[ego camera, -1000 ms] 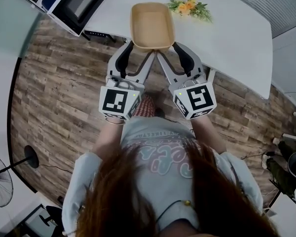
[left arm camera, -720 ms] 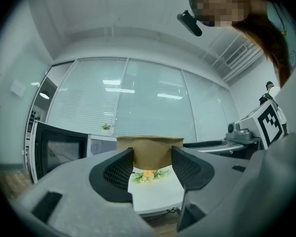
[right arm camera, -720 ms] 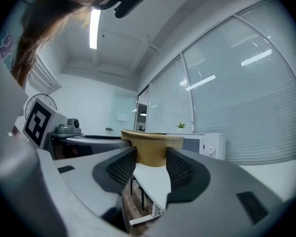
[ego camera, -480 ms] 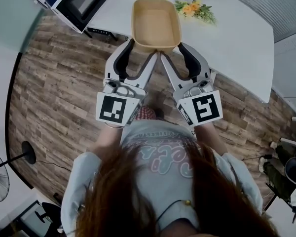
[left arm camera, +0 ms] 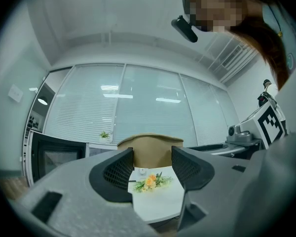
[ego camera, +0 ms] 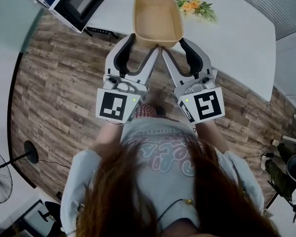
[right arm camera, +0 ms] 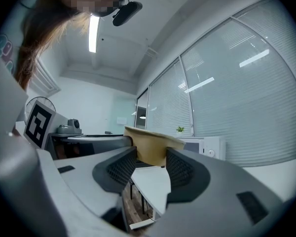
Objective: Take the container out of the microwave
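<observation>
The left gripper (ego camera: 143, 46) and the right gripper (ego camera: 173, 46) each pinched the near end of the container (ego camera: 157, 15), above the front edge of the table (ego camera: 237, 38).

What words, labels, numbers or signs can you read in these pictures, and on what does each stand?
None can be read in full.
Shirt: pink lettering, half hidden by hair, unreadable.
Left marker cube, right marker cube: square patterns, no words.
Container: no print visible.
</observation>
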A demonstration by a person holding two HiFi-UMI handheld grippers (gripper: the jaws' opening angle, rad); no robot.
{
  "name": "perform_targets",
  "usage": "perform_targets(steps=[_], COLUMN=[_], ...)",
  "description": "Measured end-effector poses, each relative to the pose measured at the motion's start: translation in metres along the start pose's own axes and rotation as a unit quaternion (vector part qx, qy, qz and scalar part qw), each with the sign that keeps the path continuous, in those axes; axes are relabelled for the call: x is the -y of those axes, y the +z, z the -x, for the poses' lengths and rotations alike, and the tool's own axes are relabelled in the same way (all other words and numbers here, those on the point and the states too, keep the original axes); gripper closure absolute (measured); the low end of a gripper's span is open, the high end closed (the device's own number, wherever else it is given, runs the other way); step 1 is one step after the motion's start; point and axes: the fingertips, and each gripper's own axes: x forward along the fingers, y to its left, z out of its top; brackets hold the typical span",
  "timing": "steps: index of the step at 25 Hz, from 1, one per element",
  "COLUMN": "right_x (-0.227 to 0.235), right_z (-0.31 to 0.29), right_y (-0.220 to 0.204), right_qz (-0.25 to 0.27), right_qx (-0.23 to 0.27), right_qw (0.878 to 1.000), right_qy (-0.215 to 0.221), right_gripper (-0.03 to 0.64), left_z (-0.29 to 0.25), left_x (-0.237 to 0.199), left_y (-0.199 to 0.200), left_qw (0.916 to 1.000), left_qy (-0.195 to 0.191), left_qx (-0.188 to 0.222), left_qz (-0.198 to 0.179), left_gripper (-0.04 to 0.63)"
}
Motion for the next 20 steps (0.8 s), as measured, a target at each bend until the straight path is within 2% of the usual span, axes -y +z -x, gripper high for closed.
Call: perform_targets(steps=[10, 14, 17, 20], right_x=[0.0028, 0.003, 0.0029, 0.0005], right_z=[-0.0013, -0.0012, -0.002, -0.0024], right_y=[0.0016, 0.0023, 0.0021, 0.002], right_qz=[0.013, 0.013, 0.016, 0.017], right_qx=[0.0, 0.002, 0.002, 0.002], right_qw=[1.0, 1.0, 1.0, 1.0], right_qy=[-0.001, -0.003, -0.003, -0.003], right_gripper=[0.44, 0.44, 0.44, 0.44], left_z=[-0.0023, -0.0003, -0.0021, -0.0004], left_x=[-0.0009, -0.0029, -0.0026, -0.0029], left_y=[-0.0019, -0.0082, -0.0029, -0.0018], left_qw=[0.9999, 0.9999, 0.9999, 0.9999], left_qy=[0.005, 0.009, 0.006, 0.006], left_qx=[0.008, -0.005, 0.012, 0.011], left_qz=[0.006, 0.003, 0.002, 0.002], left_gripper=[0.353, 0.353, 0.353, 0.353])
